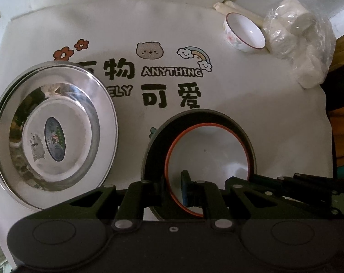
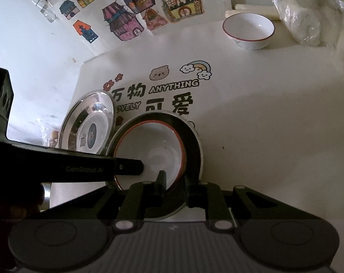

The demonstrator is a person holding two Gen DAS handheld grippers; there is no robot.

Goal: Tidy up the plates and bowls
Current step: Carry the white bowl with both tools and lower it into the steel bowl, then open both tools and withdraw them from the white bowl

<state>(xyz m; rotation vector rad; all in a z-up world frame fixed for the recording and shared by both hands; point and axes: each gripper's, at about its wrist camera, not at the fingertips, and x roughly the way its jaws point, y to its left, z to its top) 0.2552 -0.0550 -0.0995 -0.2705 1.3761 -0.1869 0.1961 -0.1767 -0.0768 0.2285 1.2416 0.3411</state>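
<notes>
A white bowl with a red rim (image 1: 208, 152) sits inside a dark-looking steel plate (image 1: 194, 118) on the printed cloth. My left gripper (image 1: 175, 188) is shut on the bowl's near rim, one finger inside, one outside. In the right wrist view my right gripper (image 2: 174, 182) is shut on the same bowl (image 2: 153, 152) and plate (image 2: 194, 150) at their near edge, and the left gripper's finger (image 2: 126, 167) reaches in from the left. A stack of steel plates (image 1: 55, 132) lies to the left, also in the right wrist view (image 2: 90, 125). A small white bowl (image 1: 243, 33) (image 2: 249, 30) stands at the far right.
A plastic bag of white rolls (image 1: 295, 38) (image 2: 308, 11) lies beside the small bowl at the far right. White sticks (image 1: 222, 6) lie behind that bowl. House drawings (image 2: 131, 20) line the wall. The table's right edge (image 1: 331, 104) drops off.
</notes>
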